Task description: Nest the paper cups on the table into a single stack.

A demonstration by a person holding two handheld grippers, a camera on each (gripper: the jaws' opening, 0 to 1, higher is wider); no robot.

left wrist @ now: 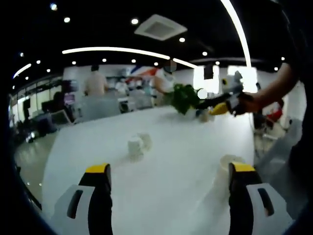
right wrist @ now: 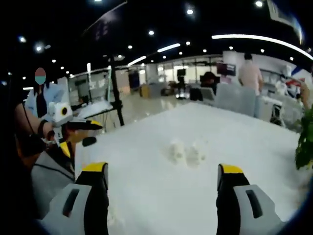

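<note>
In the left gripper view, the left gripper (left wrist: 168, 178) hangs over the white table (left wrist: 176, 196) with its jaws spread wide and nothing between them. Ahead, near the middle of the table, two paper cups (left wrist: 139, 145) sit just beside each other. A third cup (left wrist: 228, 161) stands just beside the right jaw tip. Farther right, the right gripper (left wrist: 205, 104) hovers near a green plant (left wrist: 184, 98); its state cannot be told there.

In the right gripper view, the right gripper (right wrist: 161, 178) is also spread wide and empty, with the two cups (right wrist: 187, 152) well ahead on the table.
</note>
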